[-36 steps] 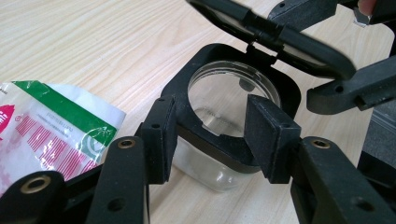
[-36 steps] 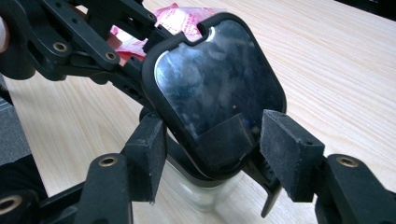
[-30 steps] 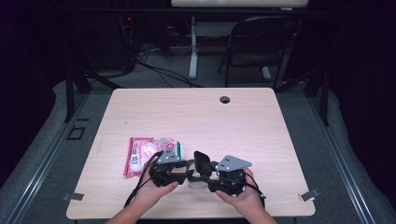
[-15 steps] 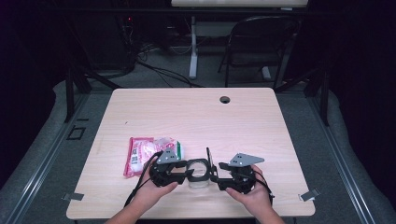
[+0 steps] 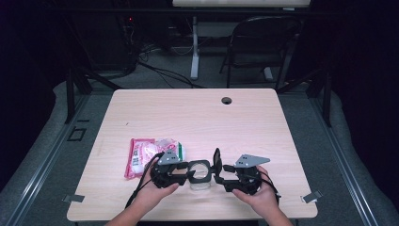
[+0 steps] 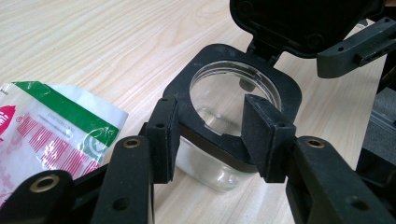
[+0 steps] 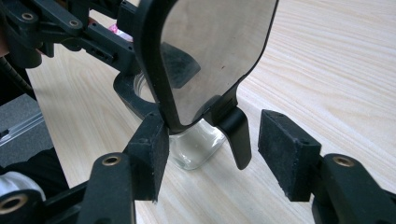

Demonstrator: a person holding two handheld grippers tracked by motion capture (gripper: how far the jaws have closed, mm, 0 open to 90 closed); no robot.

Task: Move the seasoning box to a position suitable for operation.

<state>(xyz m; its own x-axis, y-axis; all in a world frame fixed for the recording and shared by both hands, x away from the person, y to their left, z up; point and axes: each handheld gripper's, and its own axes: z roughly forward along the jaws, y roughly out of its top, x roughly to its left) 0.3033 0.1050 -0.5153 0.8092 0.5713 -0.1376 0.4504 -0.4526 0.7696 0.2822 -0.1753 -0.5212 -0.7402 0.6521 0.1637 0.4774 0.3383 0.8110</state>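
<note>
Red-and-green snack packet (image 5: 153,155) lies flat on the table (image 5: 197,113), just left of the left hand-held gripper (image 5: 184,172). That hand-held gripper is about half spread, its pads (image 6: 164,135) clamped on the black collar of a clear glass jar (image 5: 199,175) standing near the table's front edge. Hinged black lid (image 5: 217,160) stands flipped up on the jar's right side. Right hand-held gripper (image 5: 221,176) is spread wide around the lid's hinge latch; left pad touches the lid edge, right pad is apart from it.
</note>
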